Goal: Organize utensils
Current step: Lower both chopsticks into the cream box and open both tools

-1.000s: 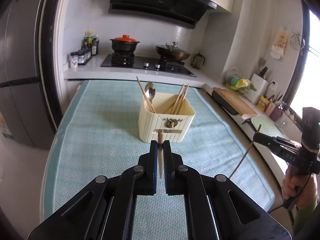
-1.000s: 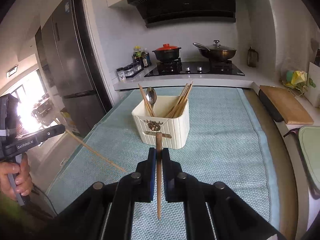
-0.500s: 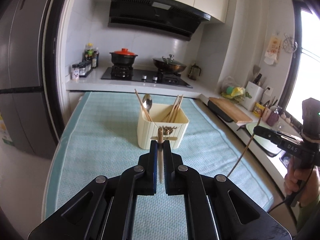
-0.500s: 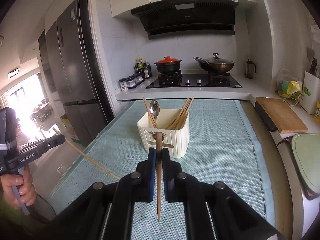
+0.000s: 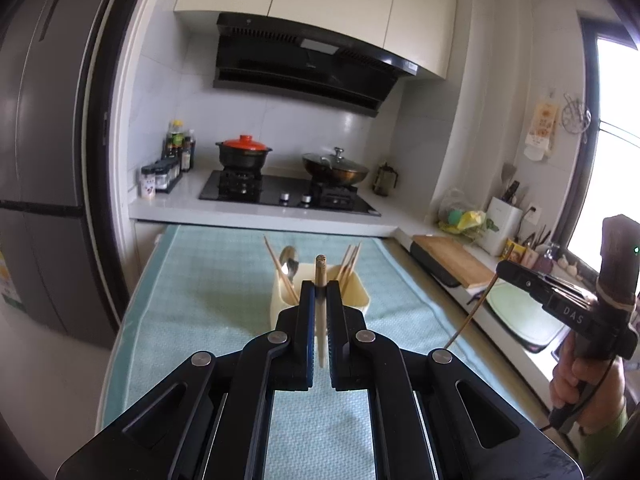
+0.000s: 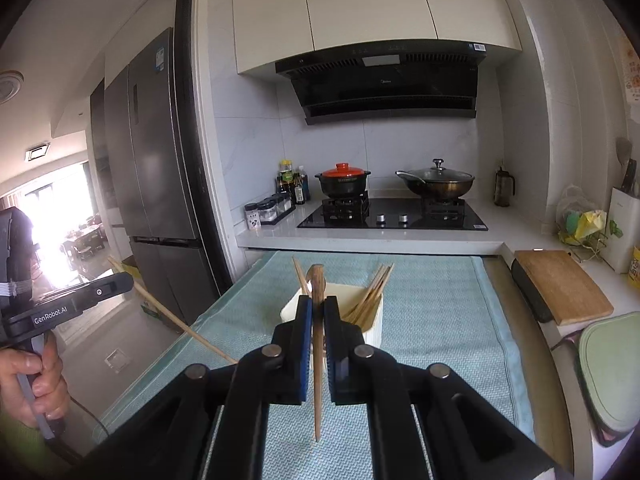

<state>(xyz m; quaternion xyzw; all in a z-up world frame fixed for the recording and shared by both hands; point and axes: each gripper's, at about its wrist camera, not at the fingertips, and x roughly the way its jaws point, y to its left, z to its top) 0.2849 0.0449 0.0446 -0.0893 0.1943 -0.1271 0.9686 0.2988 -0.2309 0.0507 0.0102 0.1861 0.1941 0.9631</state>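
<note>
A cream utensil holder (image 5: 358, 298) (image 6: 372, 326) stands on the teal cloth (image 5: 208, 312) (image 6: 440, 320), with several chopsticks and a metal spoon (image 5: 289, 264) upright inside. My left gripper (image 5: 320, 290) is shut on a pale wooden chopstick (image 5: 320, 276), held high in front of the holder; it also shows in the right wrist view (image 6: 120, 280). My right gripper (image 6: 318, 304) is shut on a brown chopstick (image 6: 317, 344), raised before the holder; it also shows at the right of the left wrist view (image 5: 504, 268).
A hob with a red-lidded pot (image 5: 244, 154) and a lidded wok (image 5: 335, 166) lies beyond the cloth. A wooden cutting board (image 6: 560, 284) and a green mat (image 6: 612, 368) sit on the right. A tall fridge (image 6: 160, 184) stands on the left.
Both grippers have risen and tilted upward with their chopsticks, so the holder now sits lower and partly behind the fingers in each view. The grips are unchanged.
</note>
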